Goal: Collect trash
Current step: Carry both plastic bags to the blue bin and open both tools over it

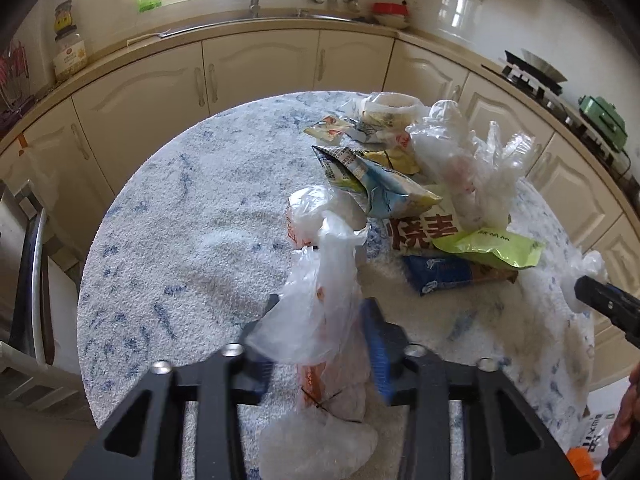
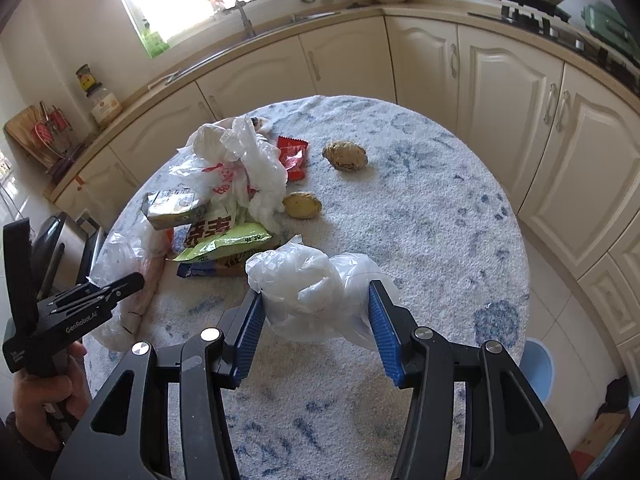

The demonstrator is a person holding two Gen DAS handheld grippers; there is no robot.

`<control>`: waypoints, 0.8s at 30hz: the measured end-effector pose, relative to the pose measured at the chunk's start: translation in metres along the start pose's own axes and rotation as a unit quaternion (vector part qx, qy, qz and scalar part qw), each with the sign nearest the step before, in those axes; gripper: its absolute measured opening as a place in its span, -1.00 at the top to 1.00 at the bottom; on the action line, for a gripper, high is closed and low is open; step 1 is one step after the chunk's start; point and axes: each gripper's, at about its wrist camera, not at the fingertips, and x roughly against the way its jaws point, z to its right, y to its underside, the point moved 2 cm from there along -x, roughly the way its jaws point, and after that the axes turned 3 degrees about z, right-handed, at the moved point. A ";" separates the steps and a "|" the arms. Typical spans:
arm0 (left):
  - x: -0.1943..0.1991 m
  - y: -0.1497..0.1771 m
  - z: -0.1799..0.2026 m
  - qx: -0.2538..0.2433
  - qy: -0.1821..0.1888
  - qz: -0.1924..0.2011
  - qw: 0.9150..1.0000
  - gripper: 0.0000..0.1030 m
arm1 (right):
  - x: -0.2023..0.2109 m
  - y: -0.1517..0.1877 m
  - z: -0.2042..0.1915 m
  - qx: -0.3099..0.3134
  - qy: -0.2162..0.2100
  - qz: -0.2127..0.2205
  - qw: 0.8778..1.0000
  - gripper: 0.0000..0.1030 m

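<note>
A heap of trash lies on the round table (image 1: 168, 248): clear plastic bags (image 1: 476, 160), a crushed blue carton (image 1: 376, 184), a green wrapper (image 1: 492, 246), a blue packet (image 1: 444, 274). My left gripper (image 1: 320, 328) has its jaws around a clear plastic bag with orange print (image 1: 320, 292); whether they pinch it is unclear. My right gripper (image 2: 316, 316) is open with its blue pads on either side of a crumpled white plastic bag (image 2: 304, 288). The left gripper (image 2: 92, 300) also shows at the left of the right wrist view, next to its bag (image 2: 120, 264).
Two potatoes (image 2: 345, 155) (image 2: 302, 204) and a red wrapper (image 2: 293, 157) lie beyond the heap (image 2: 228, 184). A blue bin (image 2: 538, 364) stands on the floor right of the table. Cream cabinets (image 1: 256, 68), a sink and a stove (image 1: 532, 76) ring the room.
</note>
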 end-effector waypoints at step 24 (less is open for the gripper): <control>0.113 0.010 0.062 -0.034 0.060 0.070 0.995 0.51 | 0.081 0.005 0.046 -0.042 0.004 0.070 0.997 0.00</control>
